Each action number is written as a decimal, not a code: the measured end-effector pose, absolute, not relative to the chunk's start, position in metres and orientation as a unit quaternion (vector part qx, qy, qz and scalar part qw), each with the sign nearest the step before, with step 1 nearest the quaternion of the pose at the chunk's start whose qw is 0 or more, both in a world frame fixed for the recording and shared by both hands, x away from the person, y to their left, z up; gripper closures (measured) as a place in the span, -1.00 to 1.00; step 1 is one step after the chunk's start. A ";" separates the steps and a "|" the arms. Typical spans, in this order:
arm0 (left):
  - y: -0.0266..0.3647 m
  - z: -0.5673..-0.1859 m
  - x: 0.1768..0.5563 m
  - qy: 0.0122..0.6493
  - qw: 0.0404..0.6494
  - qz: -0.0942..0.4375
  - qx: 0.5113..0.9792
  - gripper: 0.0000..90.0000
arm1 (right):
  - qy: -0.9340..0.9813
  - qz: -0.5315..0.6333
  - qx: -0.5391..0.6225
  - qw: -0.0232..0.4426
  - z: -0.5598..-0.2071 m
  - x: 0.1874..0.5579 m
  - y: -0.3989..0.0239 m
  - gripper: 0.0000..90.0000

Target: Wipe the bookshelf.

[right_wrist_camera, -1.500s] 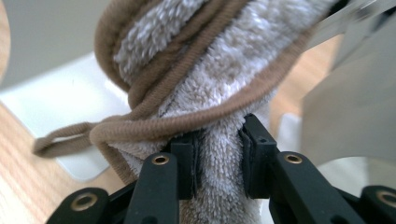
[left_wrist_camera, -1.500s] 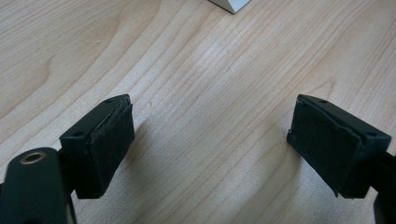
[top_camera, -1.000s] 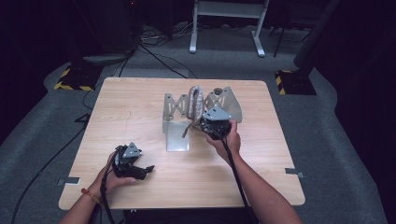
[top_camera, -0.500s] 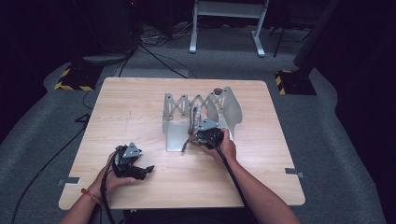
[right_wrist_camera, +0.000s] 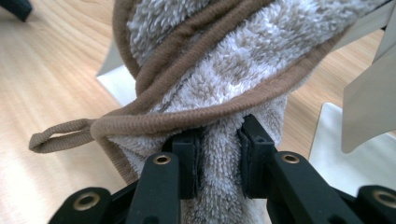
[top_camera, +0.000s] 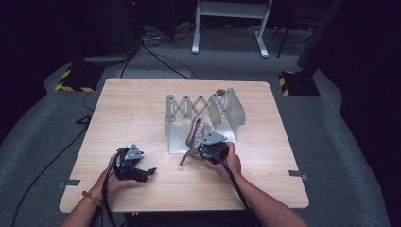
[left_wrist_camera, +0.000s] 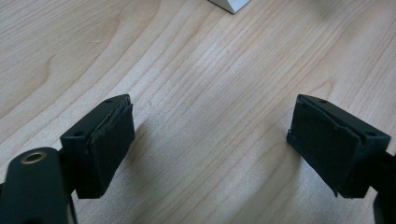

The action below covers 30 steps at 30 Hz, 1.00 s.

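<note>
Towel [right_wrist_camera: 224,70] pinched in my right fingers [right_wrist_camera: 218,154], draped off rack [top_camera: 227,113]. Left fingers [left_wrist_camera: 212,149] wide apart, empty above bench [left_wrist_camera: 210,70]. Draw slowly so the hem clears the rack.

Black tool [top_camera: 145,174], brass-ringed screw holes
</note>
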<state>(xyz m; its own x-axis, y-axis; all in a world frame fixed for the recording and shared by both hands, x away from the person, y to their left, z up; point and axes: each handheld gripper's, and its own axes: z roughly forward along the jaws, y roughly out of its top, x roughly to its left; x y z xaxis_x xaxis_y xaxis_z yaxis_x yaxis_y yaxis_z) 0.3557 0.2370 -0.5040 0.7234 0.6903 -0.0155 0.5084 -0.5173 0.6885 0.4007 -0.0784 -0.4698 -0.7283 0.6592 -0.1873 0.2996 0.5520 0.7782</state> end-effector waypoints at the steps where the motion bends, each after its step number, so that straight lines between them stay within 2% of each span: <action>1: 0.237 -0.504 0.356 0.348 0.347 0.131 0.861 -0.67 | 0.848 0.381 0.280 0.240 -0.470 0.397 -0.077 0.61; 11: 0.237 -0.504 0.355 0.346 0.347 0.131 0.862 -0.67 | 0.826 0.420 0.257 0.275 -0.459 0.363 -0.058 0.61; 19: 0.237 -0.504 0.356 0.346 0.348 0.129 0.862 -0.68 | 0.814 0.436 0.240 0.299 -0.445 0.374 -0.043 0.61; 23: 0.237 -0.504 0.356 0.346 0.347 0.128 0.862 -0.68 | 0.801 0.453 0.203 0.334 -0.424 0.362 -0.036 0.61; 25: 0.237 -0.504 0.355 0.346 0.347 0.129 0.862 -0.67 | 0.797 0.463 0.213 0.323 -0.416 0.365 -0.035 0.61; 30: 0.238 -0.504 0.355 0.344 0.347 0.130 0.863 -0.67 | 0.802 0.435 0.241 0.330 -0.416 0.389 -0.027 0.61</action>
<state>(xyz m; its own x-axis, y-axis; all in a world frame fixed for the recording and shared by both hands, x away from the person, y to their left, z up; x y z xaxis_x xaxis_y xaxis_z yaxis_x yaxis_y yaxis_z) 0.3555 0.2375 -0.5040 0.7295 0.6838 -0.0142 0.5031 -0.5225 0.6884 0.3889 -0.0269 -0.4158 -0.6659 0.6744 -0.3191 0.1007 0.5050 0.8572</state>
